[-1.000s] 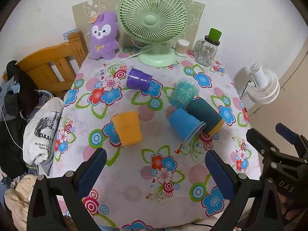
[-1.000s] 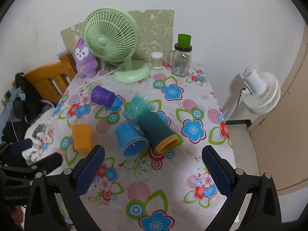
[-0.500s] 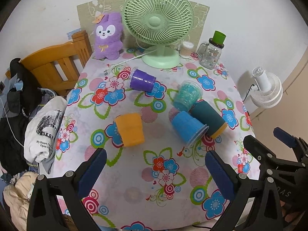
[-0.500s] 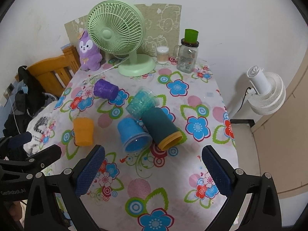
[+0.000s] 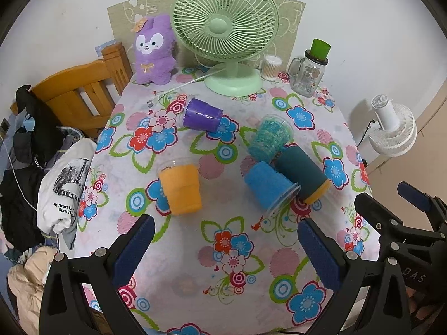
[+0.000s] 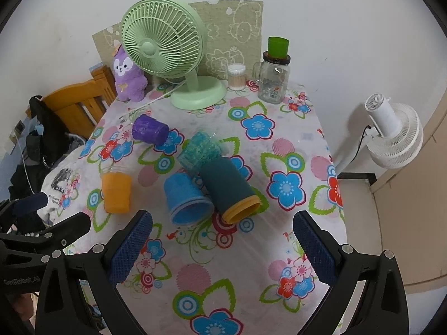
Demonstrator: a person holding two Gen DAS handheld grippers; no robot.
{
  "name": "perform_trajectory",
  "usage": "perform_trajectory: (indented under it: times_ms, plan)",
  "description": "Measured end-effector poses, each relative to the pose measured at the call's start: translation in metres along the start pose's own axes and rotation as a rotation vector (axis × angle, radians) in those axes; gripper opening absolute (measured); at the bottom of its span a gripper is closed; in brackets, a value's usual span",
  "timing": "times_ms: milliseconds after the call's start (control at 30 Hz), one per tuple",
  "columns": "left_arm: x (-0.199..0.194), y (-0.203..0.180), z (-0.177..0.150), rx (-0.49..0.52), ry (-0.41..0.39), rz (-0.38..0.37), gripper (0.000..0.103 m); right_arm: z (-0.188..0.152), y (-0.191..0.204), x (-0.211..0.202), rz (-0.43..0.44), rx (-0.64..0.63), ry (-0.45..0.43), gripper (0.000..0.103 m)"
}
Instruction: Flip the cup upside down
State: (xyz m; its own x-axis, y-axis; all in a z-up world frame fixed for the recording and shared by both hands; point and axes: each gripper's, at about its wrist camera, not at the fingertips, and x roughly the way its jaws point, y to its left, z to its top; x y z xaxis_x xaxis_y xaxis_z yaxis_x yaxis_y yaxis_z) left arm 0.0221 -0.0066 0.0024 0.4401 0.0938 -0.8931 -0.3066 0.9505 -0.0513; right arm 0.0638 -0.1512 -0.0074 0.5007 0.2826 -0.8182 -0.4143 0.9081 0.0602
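Observation:
Several cups lie on their sides on the flowered tablecloth (image 5: 232, 254): an orange cup (image 5: 181, 188) (image 6: 116, 191), a purple cup (image 5: 202, 114) (image 6: 149, 129), a light blue cup (image 5: 269, 185) (image 6: 185, 201), a dark teal cup with a yellow rim (image 5: 303, 174) (image 6: 227, 188) and a clear cup of teal beads (image 5: 269, 136) (image 6: 201, 150). My left gripper (image 5: 223, 251) is open and empty above the near table edge. My right gripper (image 6: 222, 251) is open and empty, in front of the blue and teal cups.
A green desk fan (image 5: 226, 33), a purple plush toy (image 5: 153, 50), a cotton swab jar (image 5: 271, 67) and a glass mug jar with a green cup on top (image 5: 308, 72) stand at the back. A wooden chair (image 5: 81, 95) with clothes is left; a white fan (image 5: 391, 128) stands right.
Both grippers have drawn back and risen slightly, so the table and cups sit a little lower and farther in view. Jaws stay open. No cup has moved.

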Motion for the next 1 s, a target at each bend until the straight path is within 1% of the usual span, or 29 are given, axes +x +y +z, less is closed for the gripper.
perform_trajectory:
  times_ms: [333,500,600,700,767,833,1000]
  plan:
    - [0.021,-0.016,0.021,0.029,0.021,0.006,0.103,0.020,-0.018,0.021,0.011,-0.022,0.024,0.102]
    - [0.037,-0.020,0.037,0.056,0.033,-0.013,0.103,0.034,-0.030,0.034,0.031,0.025,0.025,0.102]
    - [0.050,-0.023,0.047,0.083,0.036,-0.023,0.103,0.043,-0.037,0.044,0.045,0.060,0.025,0.102]
    - [0.068,-0.027,0.060,0.106,0.045,-0.035,0.103,0.050,-0.039,0.056,0.025,0.063,0.033,0.102]
    - [0.080,-0.028,0.067,0.119,0.059,-0.049,0.103,0.054,-0.039,0.063,0.027,0.058,0.032,0.102]
    - [0.094,-0.030,0.074,0.138,0.074,-0.062,0.103,0.058,-0.039,0.074,0.024,0.055,0.044,0.102]
    - [0.123,-0.032,0.086,0.189,0.102,-0.059,0.103,0.065,-0.040,0.102,0.026,0.057,0.084,0.102]
